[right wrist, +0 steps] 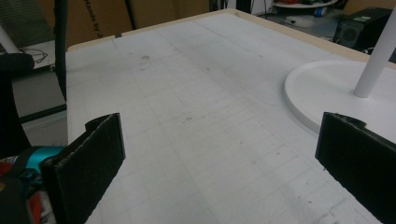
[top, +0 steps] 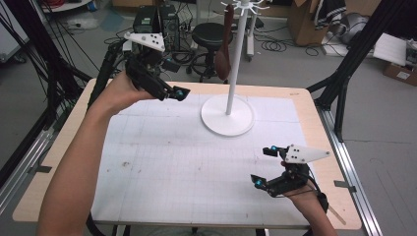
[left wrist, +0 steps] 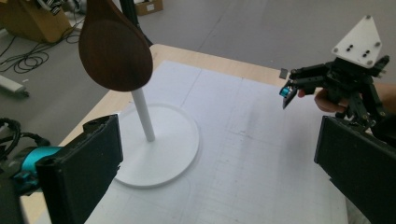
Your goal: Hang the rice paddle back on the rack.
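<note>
A white stand (top: 227, 116) with a round base and a thin pole rises at the back middle of the table. From a hook at its top hangs a brown wooden spoon (top: 223, 49), bowl downward. My left gripper (top: 176, 78) is raised at the back left, left of the spoon, open and empty. In the left gripper view the spoon's bowl (left wrist: 116, 46) hangs above the base (left wrist: 159, 154), ahead of my wide-apart jaws. My right gripper (top: 261, 166) is low at the front right, open with nothing in it, and faces the base (right wrist: 327, 93).
A white gridded mat (top: 187, 162) covers the wooden table (top: 64, 147). Behind the table stand a black stool (top: 211, 34) and black boxes (top: 157, 19) among cables. Black frame legs (top: 349, 64) slant at the right, with cardboard boxes (top: 305, 19) beyond.
</note>
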`<state>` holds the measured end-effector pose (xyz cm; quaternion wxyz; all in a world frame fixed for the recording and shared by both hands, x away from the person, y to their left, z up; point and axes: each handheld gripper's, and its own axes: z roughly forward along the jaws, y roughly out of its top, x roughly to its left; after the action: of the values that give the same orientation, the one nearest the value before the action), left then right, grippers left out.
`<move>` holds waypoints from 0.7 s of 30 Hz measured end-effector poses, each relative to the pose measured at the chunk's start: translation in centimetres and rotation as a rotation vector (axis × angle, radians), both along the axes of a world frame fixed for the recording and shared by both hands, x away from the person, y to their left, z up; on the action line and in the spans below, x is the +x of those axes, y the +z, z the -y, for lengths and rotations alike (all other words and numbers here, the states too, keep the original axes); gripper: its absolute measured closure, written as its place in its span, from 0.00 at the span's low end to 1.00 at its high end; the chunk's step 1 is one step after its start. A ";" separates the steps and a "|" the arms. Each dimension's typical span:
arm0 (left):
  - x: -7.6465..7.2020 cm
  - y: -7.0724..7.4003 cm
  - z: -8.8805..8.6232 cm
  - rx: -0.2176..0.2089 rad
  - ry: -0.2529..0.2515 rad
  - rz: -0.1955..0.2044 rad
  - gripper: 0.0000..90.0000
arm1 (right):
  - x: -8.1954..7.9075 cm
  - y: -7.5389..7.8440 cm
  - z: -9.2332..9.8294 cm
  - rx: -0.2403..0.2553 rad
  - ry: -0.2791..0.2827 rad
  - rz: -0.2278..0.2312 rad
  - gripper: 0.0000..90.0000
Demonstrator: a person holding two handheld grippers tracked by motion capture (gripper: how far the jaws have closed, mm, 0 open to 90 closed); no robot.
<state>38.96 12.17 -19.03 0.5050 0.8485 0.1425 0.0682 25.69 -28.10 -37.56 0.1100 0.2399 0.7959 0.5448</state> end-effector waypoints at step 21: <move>-4.1 -5.2 -3.8 -0.041 0.029 0.010 0.02 | 0.1 0.0 -0.2 0.002 -0.004 0.008 0.01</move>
<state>34.82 15.99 -24.20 0.5219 0.8355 0.1539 0.0769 25.76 -27.94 -37.58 0.1138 0.2393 0.7946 0.5462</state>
